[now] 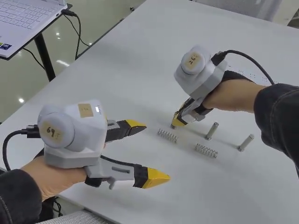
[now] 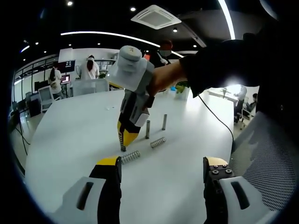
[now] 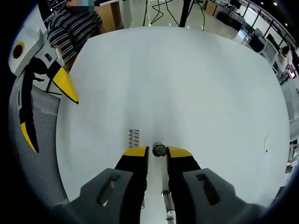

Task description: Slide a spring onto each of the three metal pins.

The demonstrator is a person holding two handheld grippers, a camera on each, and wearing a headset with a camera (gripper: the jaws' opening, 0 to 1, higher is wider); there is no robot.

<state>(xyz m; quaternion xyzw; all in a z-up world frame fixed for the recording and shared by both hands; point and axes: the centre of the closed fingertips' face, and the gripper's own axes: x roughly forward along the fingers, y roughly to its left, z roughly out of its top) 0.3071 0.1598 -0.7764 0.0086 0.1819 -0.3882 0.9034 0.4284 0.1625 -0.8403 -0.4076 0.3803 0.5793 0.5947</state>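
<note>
The right tongs [image 1: 179, 120] pinched one pin [image 3: 159, 150] upright on the table [image 1: 140, 60]; a spring [image 1: 167, 136] lay just beside them. The left tongs [image 1: 152, 150], spread empty, would likely need to lift and thread it.

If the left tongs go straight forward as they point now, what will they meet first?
Most likely the nearer spring on the table, just ahead of the open left tongs; the right tongs, shut on a pin, come after. Their height is unclear.
</note>
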